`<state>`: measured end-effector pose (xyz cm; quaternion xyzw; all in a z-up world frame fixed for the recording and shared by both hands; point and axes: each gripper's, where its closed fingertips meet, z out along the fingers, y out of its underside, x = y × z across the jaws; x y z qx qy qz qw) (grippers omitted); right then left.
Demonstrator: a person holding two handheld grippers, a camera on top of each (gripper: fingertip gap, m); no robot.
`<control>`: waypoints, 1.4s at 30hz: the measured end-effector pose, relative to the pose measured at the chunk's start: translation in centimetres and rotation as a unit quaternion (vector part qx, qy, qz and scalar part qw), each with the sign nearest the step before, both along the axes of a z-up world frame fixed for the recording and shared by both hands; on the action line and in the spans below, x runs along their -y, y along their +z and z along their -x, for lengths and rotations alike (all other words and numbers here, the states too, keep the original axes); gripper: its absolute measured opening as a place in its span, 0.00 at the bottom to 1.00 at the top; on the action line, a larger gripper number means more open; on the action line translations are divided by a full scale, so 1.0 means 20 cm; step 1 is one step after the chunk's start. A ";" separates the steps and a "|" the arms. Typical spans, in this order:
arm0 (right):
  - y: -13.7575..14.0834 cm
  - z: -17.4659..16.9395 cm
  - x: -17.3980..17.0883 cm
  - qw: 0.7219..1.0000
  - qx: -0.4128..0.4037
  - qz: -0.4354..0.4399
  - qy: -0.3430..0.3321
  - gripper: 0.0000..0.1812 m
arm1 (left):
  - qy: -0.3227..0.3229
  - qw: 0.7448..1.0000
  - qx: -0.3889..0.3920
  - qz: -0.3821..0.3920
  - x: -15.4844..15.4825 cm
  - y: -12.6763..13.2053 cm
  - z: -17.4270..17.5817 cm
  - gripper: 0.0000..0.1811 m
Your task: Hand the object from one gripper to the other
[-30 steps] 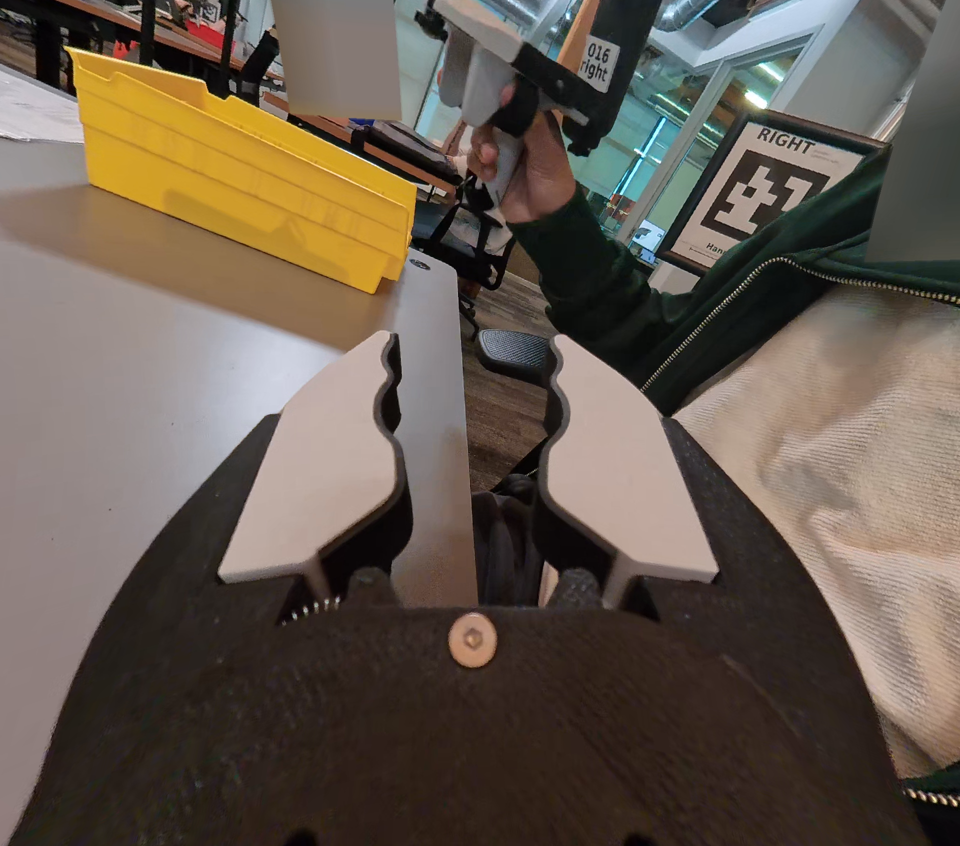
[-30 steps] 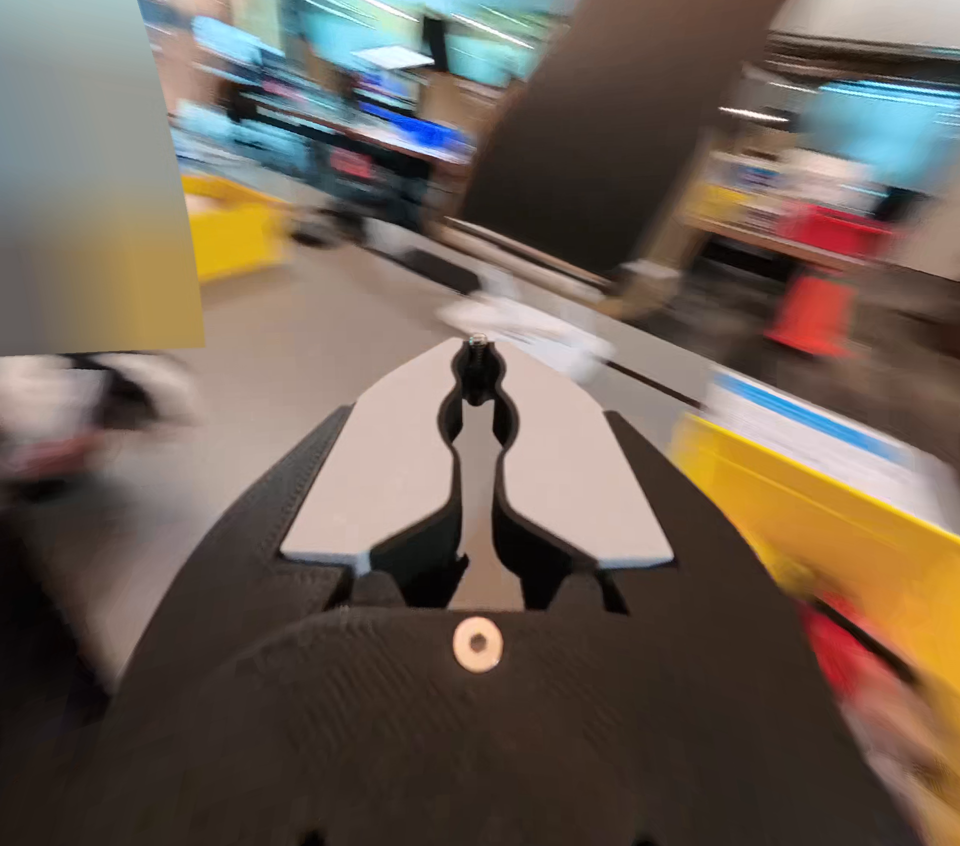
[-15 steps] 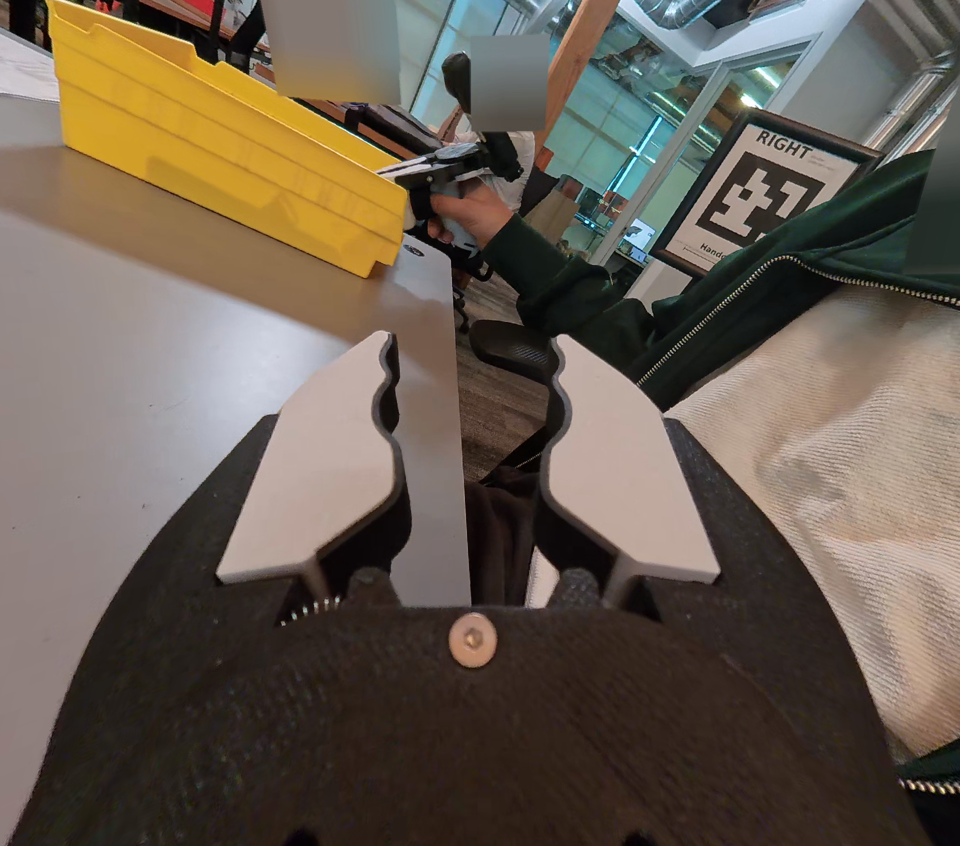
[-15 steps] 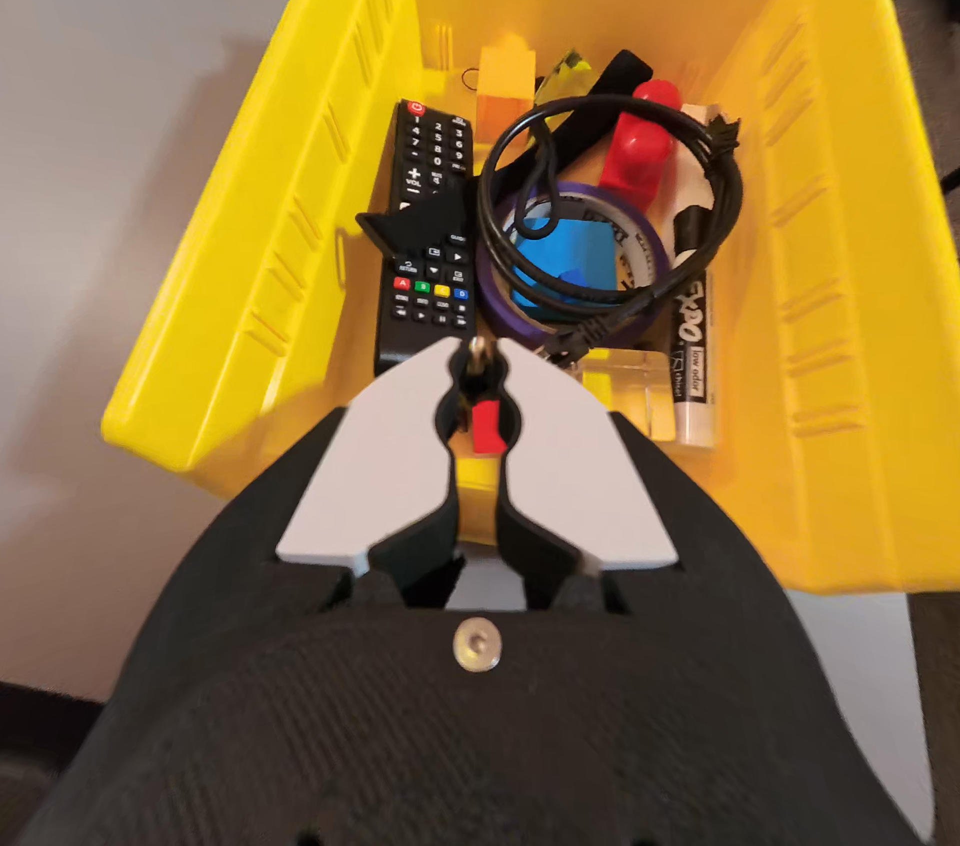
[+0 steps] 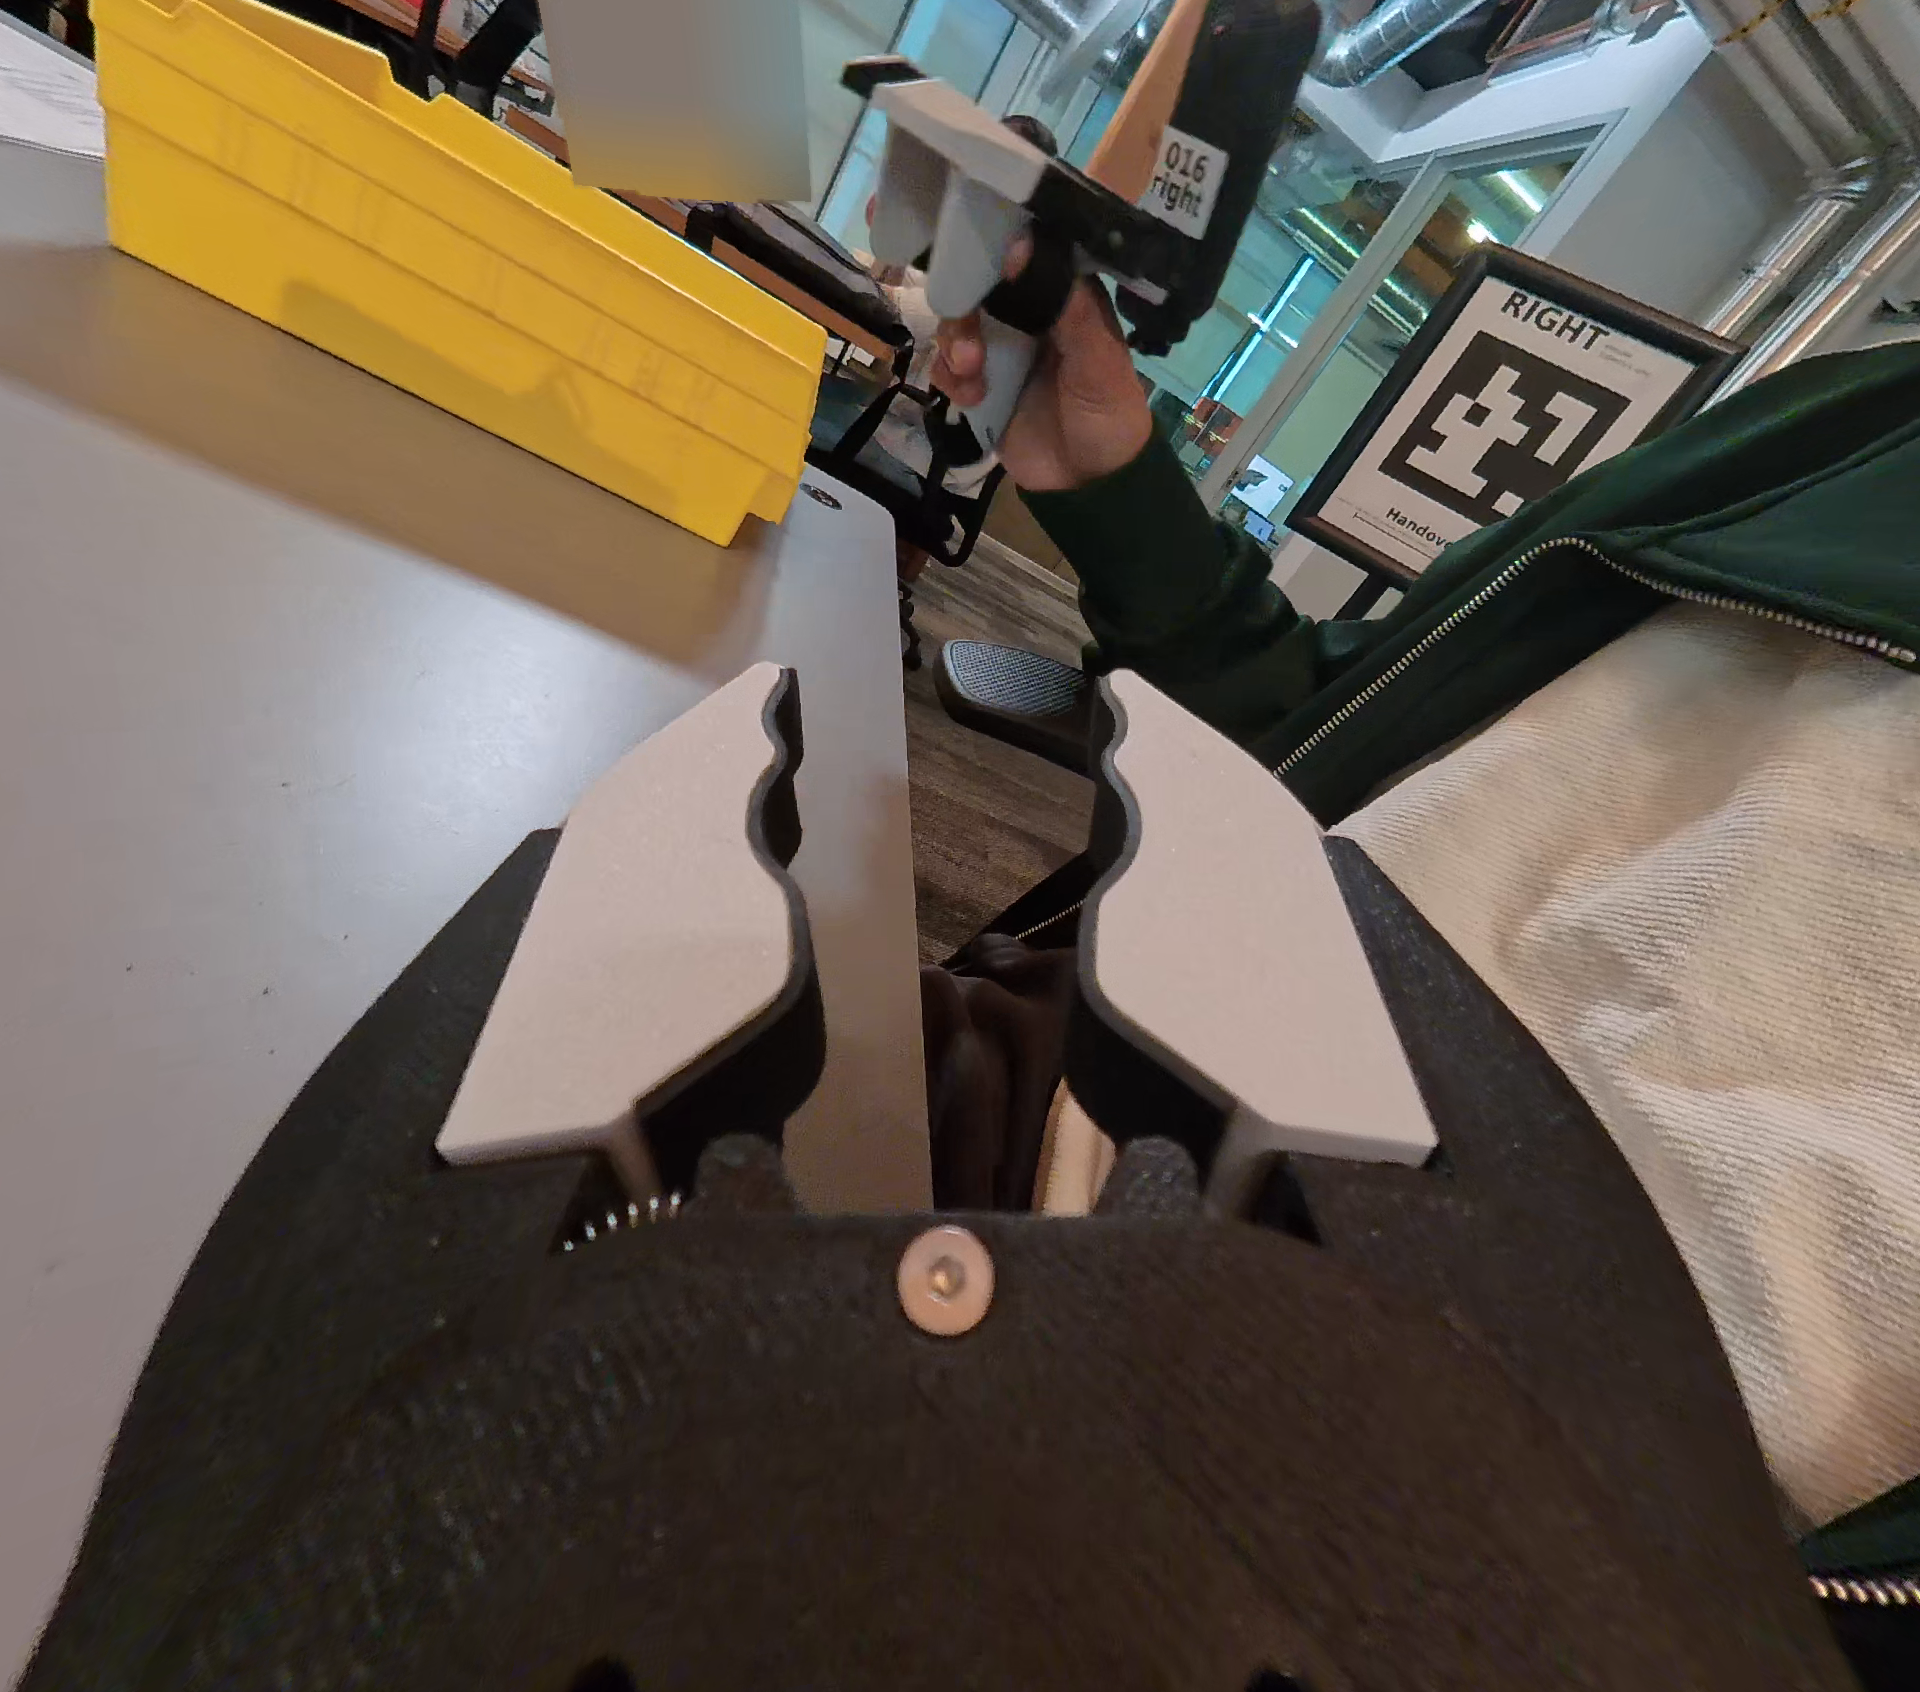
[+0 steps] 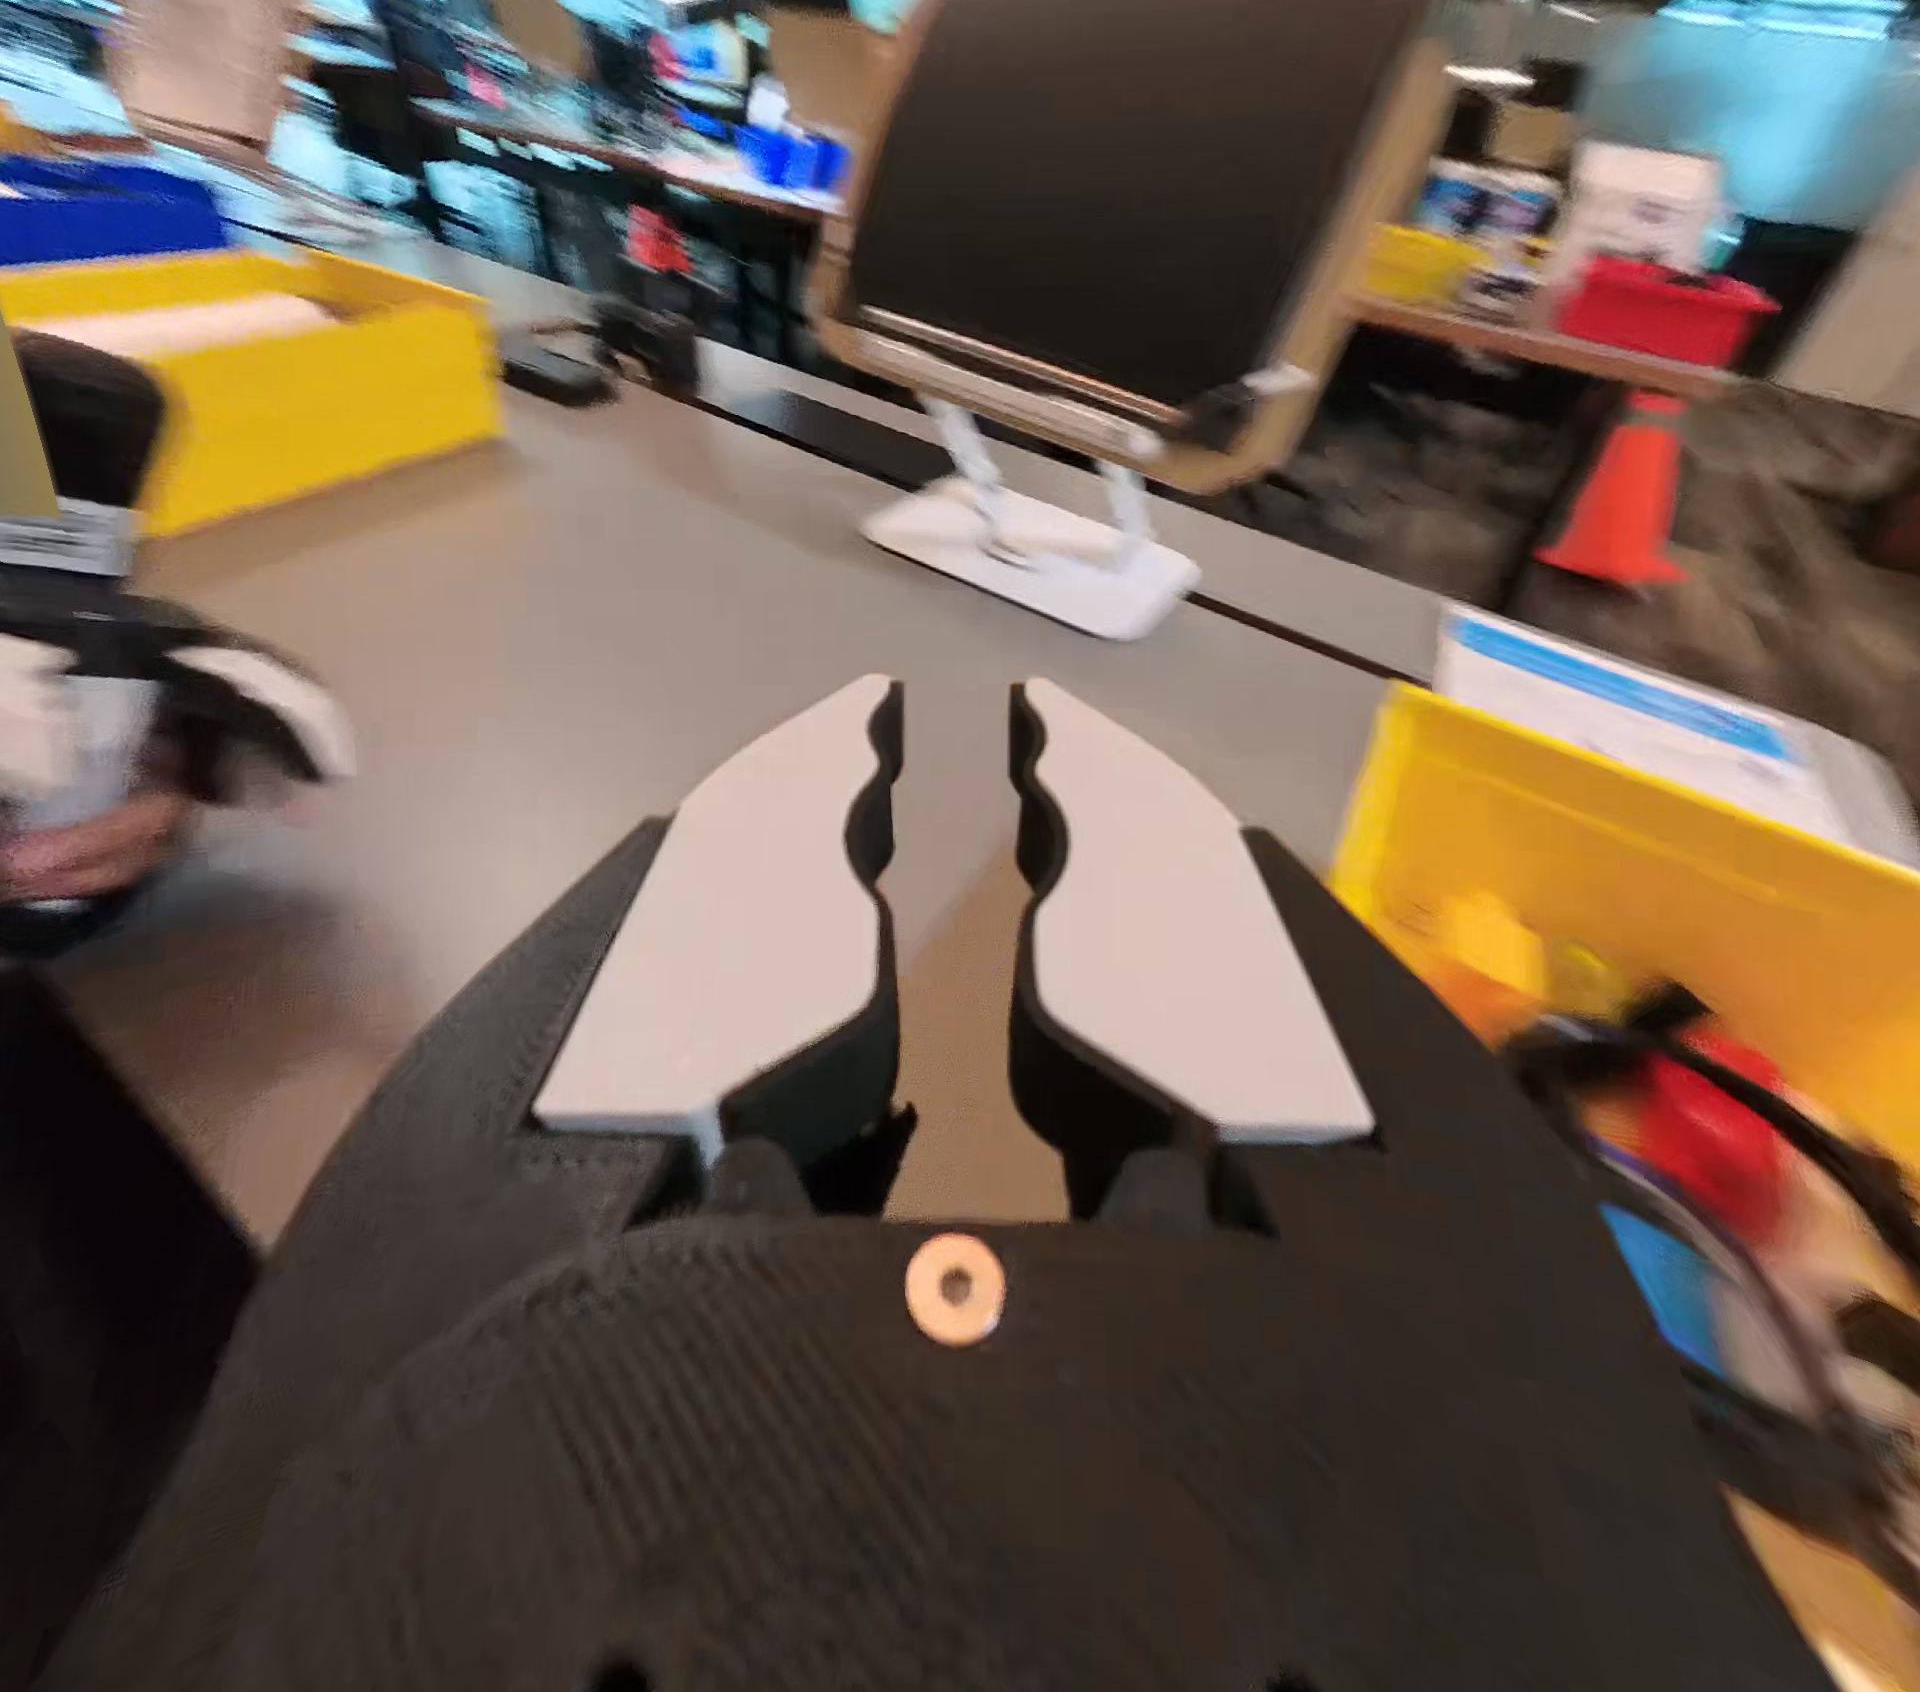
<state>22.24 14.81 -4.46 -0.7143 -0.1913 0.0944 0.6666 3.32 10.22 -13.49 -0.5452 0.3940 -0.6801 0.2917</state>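
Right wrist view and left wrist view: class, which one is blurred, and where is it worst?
Right wrist view: motion blur smears the yellow bin and background, worst at the edges, while the right gripper stays sharp. Left wrist view: crisp throughout, with wide-angle bending at the borders.

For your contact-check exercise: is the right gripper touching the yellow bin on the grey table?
Apart. In the left wrist view the right gripper is held in the air, clear of the yellow bin, with background showing between them.

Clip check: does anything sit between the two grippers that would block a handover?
Nothing visible does. Only open air above the table edge separates the left gripper from the raised right gripper; the yellow bin sits aside. Both grippers are open and empty.
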 end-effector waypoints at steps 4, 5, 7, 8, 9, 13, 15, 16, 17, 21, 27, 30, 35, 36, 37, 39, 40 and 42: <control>-0.13 0.52 0.05 0.989 -0.029 0.017 0.147 0.11 | 0.014 1.000 -0.003 -0.005 -0.02 0.00 0.00 0.30; -0.20 0.61 0.06 0.984 -0.030 0.034 0.173 0.11 | 0.021 1.000 -0.004 -0.009 -0.03 0.00 0.01 0.31; -0.34 0.73 0.06 0.976 -0.038 0.066 0.203 0.11 | 0.030 0.999 -0.009 -0.015 -0.04 0.00 0.02 0.31; -0.41 0.77 0.06 0.972 -0.041 0.085 0.217 0.11 | 0.026 0.999 -0.017 -0.013 -0.04 -0.01 0.03 0.30; -0.46 0.79 0.05 0.967 -0.042 0.106 0.228 0.11 | 0.011 1.000 -0.029 -0.007 -0.03 -0.01 0.04 0.25; -0.52 0.73 -0.03 0.967 -0.054 0.130 0.212 0.16 | -0.006 0.997 -0.068 -0.020 -0.04 -0.08 0.06 0.19; -0.51 0.69 -0.05 0.967 -0.076 0.131 0.206 0.17 | 0.003 0.997 -0.066 -0.028 -0.07 -0.08 0.07 0.19; -0.51 0.67 -0.04 0.965 -0.091 0.135 0.207 0.18 | 0.010 0.997 -0.063 -0.030 -0.09 -0.07 0.08 0.18; -0.50 0.67 -0.03 0.961 -0.108 0.139 0.212 0.20 | 0.013 0.998 -0.060 -0.029 -0.10 -0.07 0.09 0.17; -0.50 0.70 -0.02 0.953 -0.131 0.147 0.230 0.26 | 0.013 0.998 -0.053 -0.005 -0.13 -0.06 0.10 0.04; -0.56 0.77 0.00 0.957 -0.077 0.142 0.242 0.40 | 0.010 0.999 -0.040 -0.008 -0.13 -0.05 0.12 0.00; -0.58 0.79 0.01 0.959 -0.054 0.141 0.241 0.48 | 0.026 0.997 -0.052 -0.054 -0.15 -0.05 0.14 0.01; -0.57 0.78 0.01 0.964 -0.040 0.124 0.231 0.49 | 0.048 0.997 -0.039 -0.042 -0.17 0.06 0.19 0.02; -0.56 0.78 0.01 0.965 -0.038 0.122 0.229 0.49 | 0.056 0.997 -0.033 -0.038 -0.18 0.09 0.20 0.02; -0.56 0.78 0.01 0.965 -0.037 0.121 0.228 0.49 | 0.068 0.996 -0.032 -0.042 -0.20 0.10 0.22 0.02; -0.56 0.77 0.01 0.966 -0.037 0.120 0.227 0.47 | 0.096 0.993 -0.040 -0.061 -0.23 0.11 0.25 0.02; -0.56 0.77 0.01 0.966 -0.036 0.121 0.227 0.44 | 0.109 0.991 -0.043 -0.069 -0.25 0.12 0.26 0.02; -0.53 0.75 0.01 0.969 -0.027 0.106 0.221 0.31 | 0.130 0.988 -0.037 -0.078 -0.28 0.15 0.29 0.02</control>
